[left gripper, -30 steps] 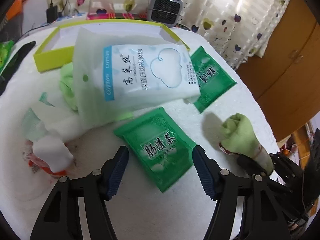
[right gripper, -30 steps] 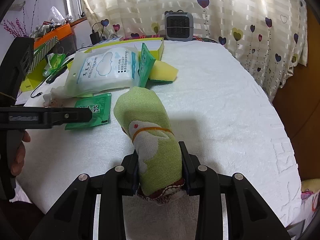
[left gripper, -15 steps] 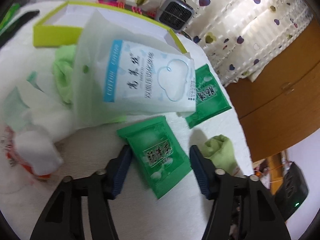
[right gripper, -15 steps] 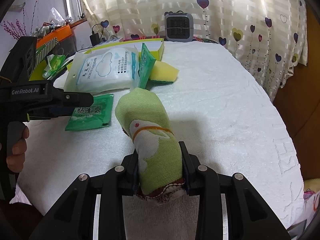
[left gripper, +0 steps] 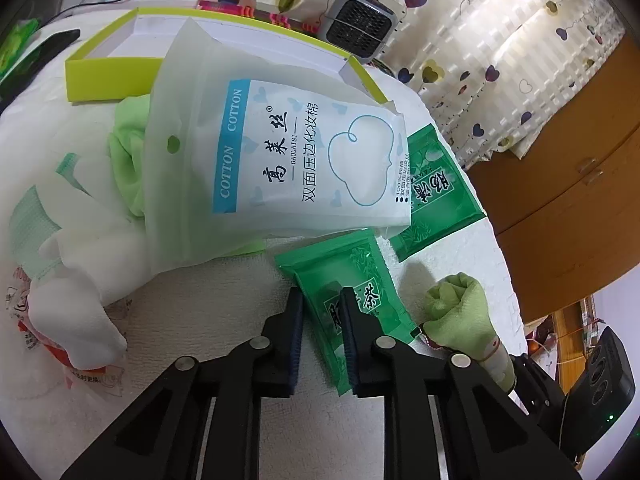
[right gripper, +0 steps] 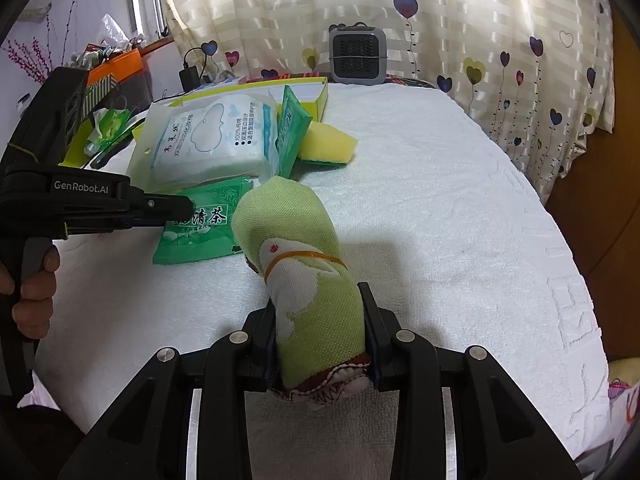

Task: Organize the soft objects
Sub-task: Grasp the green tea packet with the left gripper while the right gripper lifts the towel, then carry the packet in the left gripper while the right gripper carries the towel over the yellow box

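Note:
A green tea packet (left gripper: pixel 360 264) (right gripper: pixel 204 224) lies on the white towel-covered table (right gripper: pixel 440 200). My left gripper (left gripper: pixel 322 304) (right gripper: pixel 186 208) is closing on the packet's near edge, which buckles between the pads. The right gripper (right gripper: pixel 320 300) is shut on a rolled green towel (right gripper: pixel 304 248) (left gripper: pixel 460 308) bound with a rubber band, just right of the packet. A second green packet (left gripper: pixel 436 188) leans by a white cotton-pad bag (left gripper: pixel 304 160) (right gripper: pixel 212 140). Behind them is a yellow-green box (left gripper: pixel 108 80).
A yellow sponge (right gripper: pixel 328 146) lies beside the box. White gloves (left gripper: pixel 80 240) and a light green cloth (left gripper: pixel 128 160) are heaped at the left. A small grey heater (right gripper: pixel 358 56) stands at the back. The table edge drops off on the right.
The left gripper's jaws have closed from wide apart onto the green tea packet, and the gripper rolled a little. The right gripper with the rolled towel has not moved.

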`<state>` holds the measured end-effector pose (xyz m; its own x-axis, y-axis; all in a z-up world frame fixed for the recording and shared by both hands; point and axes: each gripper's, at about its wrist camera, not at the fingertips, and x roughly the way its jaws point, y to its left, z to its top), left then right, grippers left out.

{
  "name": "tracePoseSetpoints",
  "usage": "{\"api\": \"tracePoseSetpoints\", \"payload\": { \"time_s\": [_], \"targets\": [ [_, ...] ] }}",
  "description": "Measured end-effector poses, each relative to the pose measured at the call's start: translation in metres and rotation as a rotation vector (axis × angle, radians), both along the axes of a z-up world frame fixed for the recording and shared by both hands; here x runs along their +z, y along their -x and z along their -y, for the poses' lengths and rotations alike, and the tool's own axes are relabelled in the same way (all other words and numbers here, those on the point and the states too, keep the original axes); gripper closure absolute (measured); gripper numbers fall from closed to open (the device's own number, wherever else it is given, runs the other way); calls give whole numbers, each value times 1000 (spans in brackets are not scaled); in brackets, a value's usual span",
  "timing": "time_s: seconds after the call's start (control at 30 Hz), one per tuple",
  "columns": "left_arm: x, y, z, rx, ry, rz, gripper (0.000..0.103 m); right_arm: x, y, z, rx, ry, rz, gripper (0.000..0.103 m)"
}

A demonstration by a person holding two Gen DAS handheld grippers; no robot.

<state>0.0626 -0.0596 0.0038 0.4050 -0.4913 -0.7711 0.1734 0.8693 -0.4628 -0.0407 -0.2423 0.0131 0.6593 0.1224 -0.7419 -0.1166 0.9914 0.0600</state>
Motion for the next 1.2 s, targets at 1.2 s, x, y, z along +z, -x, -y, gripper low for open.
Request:
{"api": "tracePoseSetpoints", "payload": {
  "time_s": [1.2],
  "targets": [
    [32, 32, -33, -24, 11, 143, 98, 15, 7, -22, 34, -12, 58, 68]
  ]
}}
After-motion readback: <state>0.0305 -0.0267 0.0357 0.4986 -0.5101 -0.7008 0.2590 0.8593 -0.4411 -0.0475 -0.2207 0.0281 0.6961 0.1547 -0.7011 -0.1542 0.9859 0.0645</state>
